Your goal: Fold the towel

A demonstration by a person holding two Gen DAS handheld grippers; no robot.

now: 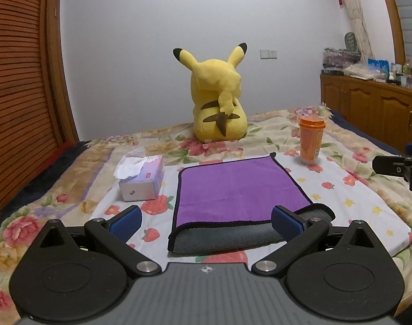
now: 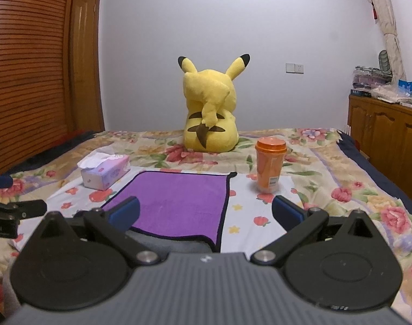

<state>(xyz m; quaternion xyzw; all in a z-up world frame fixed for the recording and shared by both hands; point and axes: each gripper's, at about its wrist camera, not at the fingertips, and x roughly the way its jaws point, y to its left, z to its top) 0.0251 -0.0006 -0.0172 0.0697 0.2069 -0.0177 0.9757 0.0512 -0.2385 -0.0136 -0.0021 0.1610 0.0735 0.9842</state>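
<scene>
A purple towel (image 1: 238,189) with a black hem and a grey underside lies on a strawberry-print cloth on the bed. Its near edge is turned up and shows a grey strip (image 1: 227,239). My left gripper (image 1: 206,222) is open and empty, just in front of the near left part of the towel. In the right wrist view the towel (image 2: 176,203) lies left of centre. My right gripper (image 2: 206,214) is open and empty, over the towel's near right corner. Part of the other gripper shows at the edge of each view.
A tissue box (image 1: 142,180) stands left of the towel. An orange cup (image 1: 311,139) with a lid stands at its far right corner. A yellow plush toy (image 1: 219,100) sits behind. A wooden cabinet (image 1: 373,108) is at the right, a slatted wardrobe (image 1: 19,94) at the left.
</scene>
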